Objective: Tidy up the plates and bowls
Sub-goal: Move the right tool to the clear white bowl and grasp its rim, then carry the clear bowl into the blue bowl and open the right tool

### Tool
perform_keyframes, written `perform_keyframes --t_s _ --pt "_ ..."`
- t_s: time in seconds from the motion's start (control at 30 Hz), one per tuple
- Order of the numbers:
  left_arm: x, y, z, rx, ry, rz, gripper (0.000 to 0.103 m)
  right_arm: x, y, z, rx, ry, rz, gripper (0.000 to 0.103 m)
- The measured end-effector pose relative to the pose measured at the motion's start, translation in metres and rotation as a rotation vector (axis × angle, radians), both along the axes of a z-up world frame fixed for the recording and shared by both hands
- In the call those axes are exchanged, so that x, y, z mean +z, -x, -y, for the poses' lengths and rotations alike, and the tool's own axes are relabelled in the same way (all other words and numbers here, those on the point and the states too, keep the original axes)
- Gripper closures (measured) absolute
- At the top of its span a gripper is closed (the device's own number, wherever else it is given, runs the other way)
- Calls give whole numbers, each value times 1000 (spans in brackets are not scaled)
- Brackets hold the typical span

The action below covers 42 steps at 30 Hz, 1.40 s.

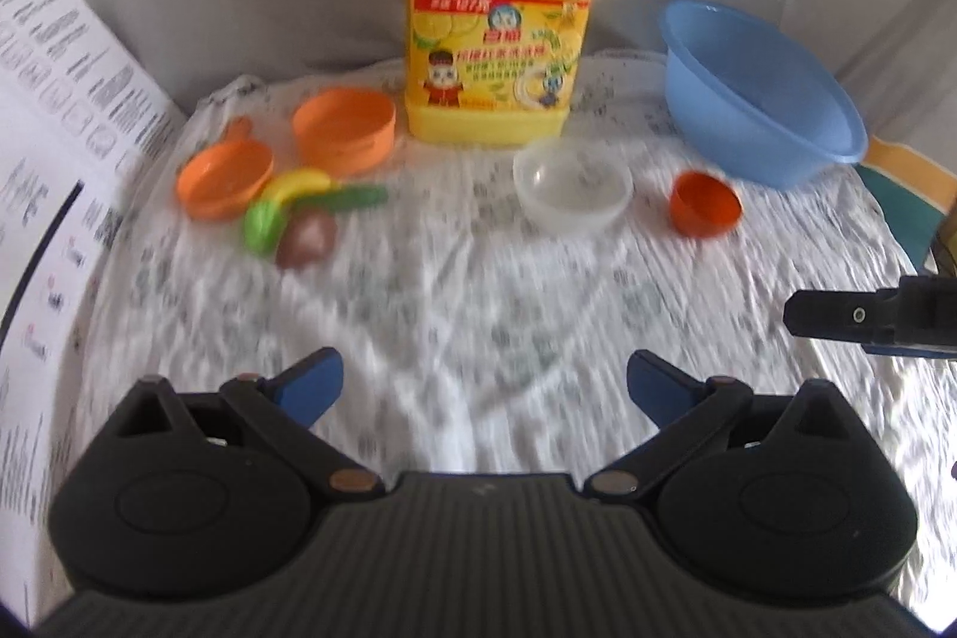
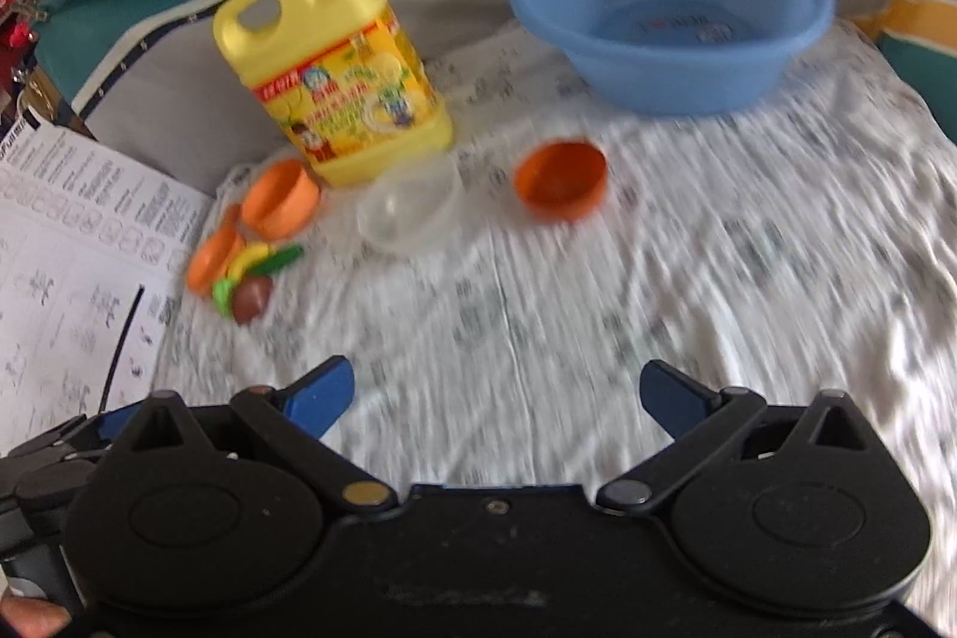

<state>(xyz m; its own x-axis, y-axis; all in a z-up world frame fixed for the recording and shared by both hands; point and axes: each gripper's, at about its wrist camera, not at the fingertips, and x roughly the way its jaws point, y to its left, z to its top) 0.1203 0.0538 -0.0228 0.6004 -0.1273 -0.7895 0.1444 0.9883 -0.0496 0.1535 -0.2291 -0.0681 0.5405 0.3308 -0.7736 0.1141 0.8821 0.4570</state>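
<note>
**Grippers poised, dishes untouched**

Seen low in both wrist views: 2 handheld grippers, empty, hovering above a crumpled printed cloth [image 1: 478,291]. Left gripper [image 1: 484,387] at the bottom centre of its frame, blue-tipped fingers [image 1: 314,387] spread wide apart, nothing between them. Right gripper [image 2: 496,396] likewise at the bottom centre of its own frame, fingers parted and holding nothing; also glimpsed as a dark tip at the right edge of the left view. Both frames smeared with blur.

Mid-frame, the task's dishes, none yet gathered: a clear bowl [image 1: 572,192] at centre, a small dark-orange bowl [image 1: 704,204] lying tipped to its right, well apart from either gripper. Toward the left, a shallow orange dish with a handle [image 1: 224,180] and a deeper orange bowl [image 1: 345,130] just behind it, with toy fruit and vegetables [image 1: 299,219] crowded beside them. A printed sheet [image 1: 66,58] along the left edge.

Farther back, a yellow detergent jug [image 1: 499,34] at upper centre and a large blue basin [image 1: 759,94] at upper right, apparently empty.

Judged an opening step, an approach with no grasp begun. Next move likely calls for choosing 1 dish, probably the tipped orange bowl nearest the right gripper, and closing on a rim squarely; thin, light plastic may skid on the loose cloth.
</note>
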Motion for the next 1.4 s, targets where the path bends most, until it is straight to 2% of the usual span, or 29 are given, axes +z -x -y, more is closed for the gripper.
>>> perform_keyframes --t_s 0.23,0.37,0.53,0.57,0.7,0.87,0.93,0.97,1.0,1.03,1.07,1.2,1.3,1.4 --pt "-4 -62 8 17 -9 10 0 -3 -68 -3 30 -17 26 1" --pt "-12 -94 11 28 -4 6 0 -11 -105 -8 42 2 23 13" --pt "-29 -128 18 31 2 -9 0 -24 -140 -10 31 -44 18 30" --pt "-32 -133 19 31 3 -11 1 -27 -146 -11 33 -55 21 35" --pt "-47 -150 26 28 7 -41 13 -44 -166 -20 56 -68 -2 60" --pt "-64 -164 33 15 40 -77 35 -63 -180 -32 80 -64 -24 73" --pt "-69 -166 36 6 47 -85 48 -67 -180 -37 89 -60 -28 80" --pt "-71 -167 37 -2 50 -89 51 -69 -180 -40 94 -57 -27 86" --pt "-73 -168 38 -11 53 -93 59 -71 -179 -41 97 -48 -22 92" --pt "-75 -168 40 -20 55 -97 68 -72 -178 -44 100 -36 -16 93" --pt "-77 -168 42 -32 58 -101 72 -74 -177 -45 102 -30 -12 95" --pt "-77 -165 46 -45 30 -85 81 -78 -173 -47 90 -27 -20 95" --pt "-73 -163 44 -40 48 -96 82 -75 -168 -42 79 -40 -26 95" --pt "-69 -158 44 -36 33 -93 82 -71 -162 -41 80 -46 -26 95"
